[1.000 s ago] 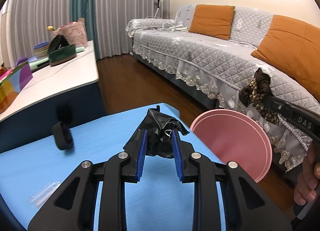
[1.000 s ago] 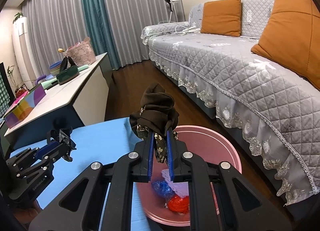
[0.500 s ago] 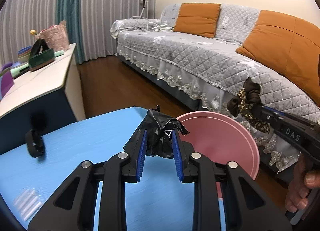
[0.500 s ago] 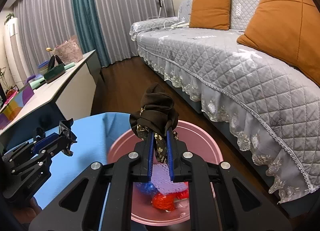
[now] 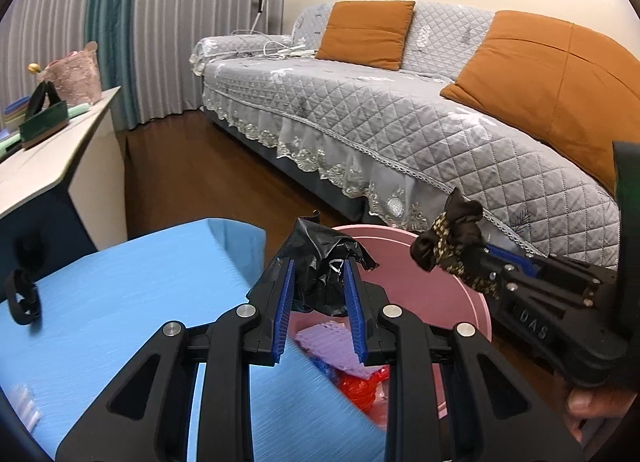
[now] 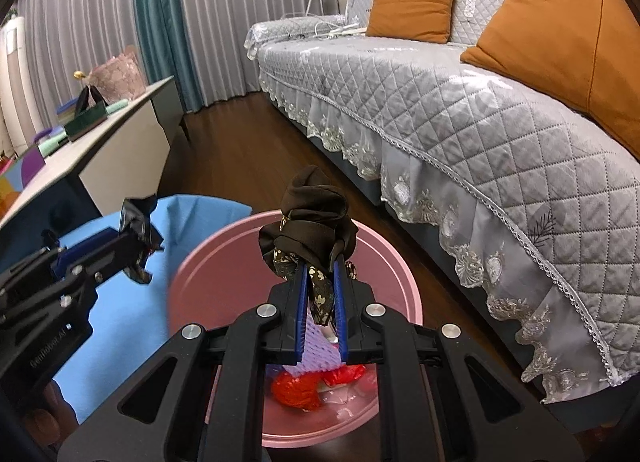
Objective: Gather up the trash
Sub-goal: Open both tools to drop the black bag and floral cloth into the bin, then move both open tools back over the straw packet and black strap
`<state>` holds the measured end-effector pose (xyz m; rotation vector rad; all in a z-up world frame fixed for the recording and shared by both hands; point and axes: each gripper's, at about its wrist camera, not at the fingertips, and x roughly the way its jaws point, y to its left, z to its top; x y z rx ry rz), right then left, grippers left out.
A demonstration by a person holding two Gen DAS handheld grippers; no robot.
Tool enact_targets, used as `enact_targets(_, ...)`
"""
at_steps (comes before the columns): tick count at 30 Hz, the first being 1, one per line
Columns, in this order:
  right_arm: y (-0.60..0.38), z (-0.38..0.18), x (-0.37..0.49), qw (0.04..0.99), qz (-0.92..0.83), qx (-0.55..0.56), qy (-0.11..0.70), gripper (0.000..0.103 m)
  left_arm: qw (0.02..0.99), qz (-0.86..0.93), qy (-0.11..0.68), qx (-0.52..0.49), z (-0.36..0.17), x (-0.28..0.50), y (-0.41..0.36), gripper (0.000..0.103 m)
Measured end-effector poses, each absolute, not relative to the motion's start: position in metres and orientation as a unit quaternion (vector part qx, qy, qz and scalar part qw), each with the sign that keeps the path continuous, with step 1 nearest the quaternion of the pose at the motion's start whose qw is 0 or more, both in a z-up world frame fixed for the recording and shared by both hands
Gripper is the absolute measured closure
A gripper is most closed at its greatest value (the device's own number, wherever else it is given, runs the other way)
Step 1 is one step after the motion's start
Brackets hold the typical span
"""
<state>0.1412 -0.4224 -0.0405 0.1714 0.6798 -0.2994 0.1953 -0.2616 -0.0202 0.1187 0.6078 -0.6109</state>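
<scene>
At the far left of my left wrist view I see a black loop strap (image 5: pixel 22 296) lying on the blue table (image 5: pixel 120 294), with a white sideboard (image 5: pixel 56 158) beyond it carrying a dark green basket (image 5: pixel 42 122) and a pink lace bag (image 5: pixel 76 76). Moving right, my left gripper (image 5: pixel 320 294) is clamped on a crumpled black plastic bag (image 5: pixel 324 262), the blue pads pressing it from both sides, and it sits over the table's right edge and the near-left rim of the pink bin (image 5: pixel 472 302). Inside the bin I can make out a purple foam sheet (image 5: pixel 332 346) and red wrapping (image 5: pixel 356 386) on the bottom. Further right, my right gripper (image 5: pixel 452 258) reaches in from the right, above the bin's far-right rim, and pinches a dark brown fabric scrunchie (image 5: pixel 448 238) with a floral tail. From the right wrist camera the scrunchie (image 6: pixel 310 218) bulges out above the closed pads, directly over the open bin (image 6: pixel 392 270), and the left gripper (image 6: pixel 138 234) with its bag (image 6: pixel 138 218) sits to the left over the table. On the far right stands the grey quilted sofa (image 5: pixel 420 130) with two orange cushions (image 5: pixel 366 32), near the bin.
</scene>
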Motion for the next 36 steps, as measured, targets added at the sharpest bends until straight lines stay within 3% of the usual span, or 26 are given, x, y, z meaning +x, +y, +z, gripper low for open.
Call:
enact_targets(6,-0.432,-0.049,0.138,0.923,-0.151,0.082,0.344,0.09,0.903,-0.304,0.298,0.056,-0.022,0.197,-0.274,0.078)
enact_targets(10,-0.441,-0.054,0.138,0.916,-0.154,0.096,0.357,0.084,0.898,-0.315,0.3,0.062,-0.021,0.196,-0.283,0.075)
enact_targets(11,-0.443,-0.054,0.138,0.914,-0.158,0.098,0.361,0.082,0.898,-0.315,0.302,0.065,-0.022,0.195,-0.284,0.071)
enact_targets(12,-0.445,-0.055,0.138,0.912,-0.162,0.102,0.363,0.075,0.898,-0.311,0.303,0.069,-0.021,0.196,-0.284,0.056)
enact_targets(13,-0.447,-0.054,0.137,0.91,-0.164,0.109,0.364,0.068,0.901,-0.306,0.3,0.071,-0.02,0.195,-0.283,0.051)
enact_targets(17,-0.446,-0.048,0.135,0.912,-0.167,0.111,0.357,0.061,0.907,-0.292,0.297,0.06,-0.013,0.197,-0.268,0.051)
enact_targets(36,-0.359,-0.003,0.149,0.94,-0.102,0.091,0.314,0.06,0.934,-0.215,0.281,0.048,0.016,0.188,-0.164,0.051)
